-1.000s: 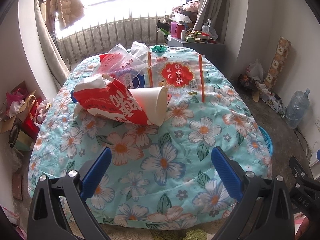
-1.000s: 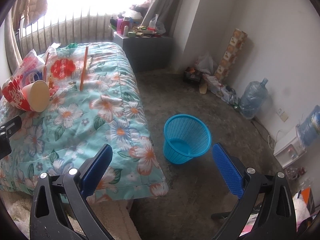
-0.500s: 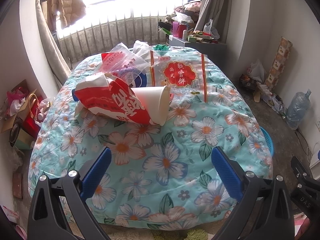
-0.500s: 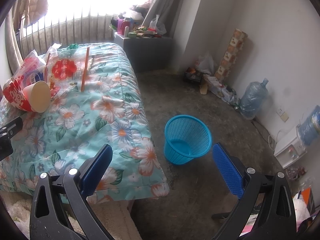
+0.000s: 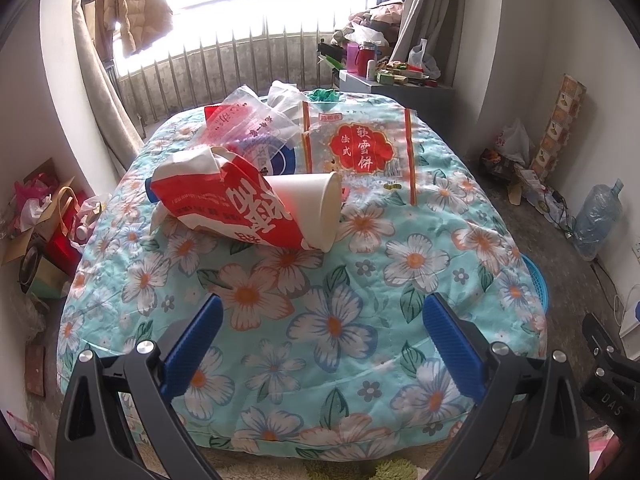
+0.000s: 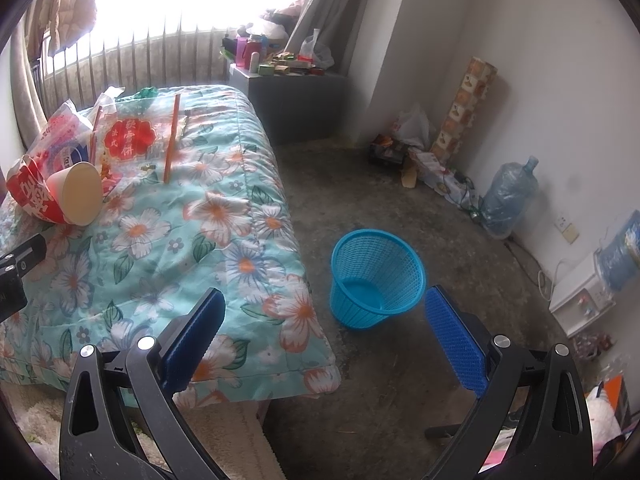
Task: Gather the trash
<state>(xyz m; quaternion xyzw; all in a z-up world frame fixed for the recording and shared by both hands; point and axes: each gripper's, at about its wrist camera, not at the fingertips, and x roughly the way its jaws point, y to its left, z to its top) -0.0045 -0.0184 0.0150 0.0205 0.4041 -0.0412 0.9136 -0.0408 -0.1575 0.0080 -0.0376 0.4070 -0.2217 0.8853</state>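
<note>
Both jaws gape empty, the left gripper [image 5: 322,334] facing, from left to right on the quilt [image 5: 340,280], one red bag [image 5: 228,204], one paper cup [image 5: 316,208] and two clear wrappers [image 5: 360,148], which may slip, while the right gripper [image 6: 324,320] overlooks one blue basket [image 6: 376,276].

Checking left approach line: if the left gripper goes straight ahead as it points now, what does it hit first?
Probably the floral quilt on the bed, directly ahead of the open left gripper. The white paper cup and red-and-white bag lie farther on, slightly left. Depth is uncertain.
</note>
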